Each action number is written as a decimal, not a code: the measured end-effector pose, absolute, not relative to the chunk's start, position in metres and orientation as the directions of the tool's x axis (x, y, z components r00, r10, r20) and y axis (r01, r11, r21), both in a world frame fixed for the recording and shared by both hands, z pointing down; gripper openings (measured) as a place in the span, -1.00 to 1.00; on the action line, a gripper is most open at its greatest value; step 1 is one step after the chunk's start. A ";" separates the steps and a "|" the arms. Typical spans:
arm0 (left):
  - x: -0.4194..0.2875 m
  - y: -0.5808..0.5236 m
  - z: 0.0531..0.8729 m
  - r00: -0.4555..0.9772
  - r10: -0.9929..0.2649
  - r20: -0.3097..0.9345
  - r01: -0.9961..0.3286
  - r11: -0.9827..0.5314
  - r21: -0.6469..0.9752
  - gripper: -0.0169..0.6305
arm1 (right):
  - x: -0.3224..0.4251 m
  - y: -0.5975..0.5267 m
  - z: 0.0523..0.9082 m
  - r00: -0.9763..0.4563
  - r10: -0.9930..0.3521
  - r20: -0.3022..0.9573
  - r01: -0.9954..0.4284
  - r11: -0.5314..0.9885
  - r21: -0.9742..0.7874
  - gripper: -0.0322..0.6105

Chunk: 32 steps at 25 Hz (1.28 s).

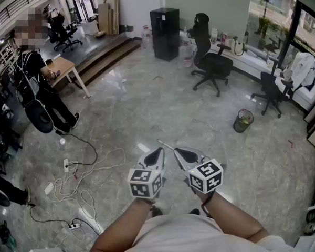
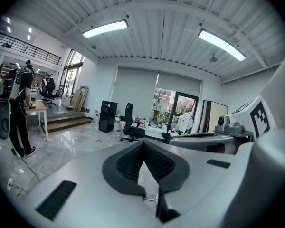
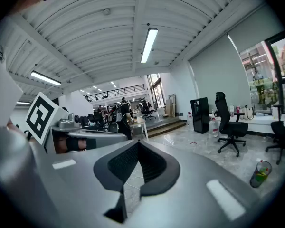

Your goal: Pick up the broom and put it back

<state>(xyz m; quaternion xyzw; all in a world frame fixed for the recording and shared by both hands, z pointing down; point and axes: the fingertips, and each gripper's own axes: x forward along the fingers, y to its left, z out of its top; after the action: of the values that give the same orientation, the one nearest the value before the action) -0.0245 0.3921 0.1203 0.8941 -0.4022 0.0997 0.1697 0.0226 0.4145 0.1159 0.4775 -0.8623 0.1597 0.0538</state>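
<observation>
Grey marble floor [image 1: 147, 104] fills the room beneath both hands. The left gripper [image 1: 156, 155] and right gripper [image 1: 182, 154] hang side by side over it, near each other but apart, and tilted slightly down. Each gripper is closed: in its own view the ribbed black pads [image 2: 128, 163] meet at the tip with nothing between them.

The broom cannot be picked out for certain in any view. A thin pale stick [image 1: 165, 145] shows on the floor just past the gripper tips, too small to identify.

White cables [image 1: 89, 175] lie in loops on the floor to the left. A person [image 1: 39, 85] stands at the far left beside a wooden bench [image 1: 65, 67]. Beyond them are steps [image 1: 107, 54], a black cabinet [image 1: 164, 33] and two chairs [image 1: 212, 64]. A bin [image 1: 243, 121] stands on the floor right of centre.
</observation>
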 end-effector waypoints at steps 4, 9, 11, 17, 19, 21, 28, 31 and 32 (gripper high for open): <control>-0.025 0.393 0.122 0.658 -0.686 0.311 -0.752 -0.615 0.236 -0.94 | 0.022 0.415 0.119 -0.540 -0.805 0.246 -0.840 0.496 -0.220 -0.90; -0.028 0.396 0.123 0.656 -0.686 0.314 -0.754 -0.613 0.237 -0.94 | 0.021 0.419 0.120 -0.536 -0.807 0.248 -0.842 0.490 -0.228 -0.89; -0.029 0.397 0.124 0.657 -0.685 0.315 -0.754 -0.613 0.238 -0.94 | 0.020 0.420 0.121 -0.535 -0.808 0.247 -0.842 0.489 -0.228 -0.89; -0.030 0.397 0.128 0.658 -0.684 0.315 -0.752 -0.613 0.241 -0.94 | 0.017 0.420 0.123 -0.535 -0.809 0.242 -0.842 0.489 -0.229 -0.89; -0.029 0.399 0.128 0.658 -0.684 0.316 -0.752 -0.613 0.241 -0.94 | 0.018 0.421 0.122 -0.535 -0.809 0.243 -0.842 0.488 -0.230 -0.90; -0.028 0.400 0.128 0.659 -0.682 0.318 -0.752 -0.612 0.244 -0.94 | 0.019 0.423 0.122 -0.534 -0.809 0.245 -0.843 0.486 -0.231 -0.89; -0.044 0.390 0.129 0.668 -0.672 0.320 -0.743 -0.620 0.251 -0.93 | 0.013 0.414 0.119 -0.512 -0.825 0.241 -0.856 0.464 -0.229 -0.89; -0.058 0.380 0.128 0.679 -0.662 0.317 -0.733 -0.631 0.254 -0.93 | 0.001 0.406 0.115 -0.495 -0.836 0.239 -0.866 0.450 -0.220 -0.89; -0.063 0.376 0.128 0.684 -0.658 0.316 -0.729 -0.636 0.253 -0.94 | -0.003 0.403 0.114 -0.489 -0.839 0.240 -0.869 0.444 -0.217 -0.89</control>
<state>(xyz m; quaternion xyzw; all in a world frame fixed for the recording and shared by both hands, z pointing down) -0.0625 0.3760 0.1280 0.8991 -0.3855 0.0974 0.1827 -0.0031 0.4035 0.1143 0.5034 -0.8484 0.1567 0.0485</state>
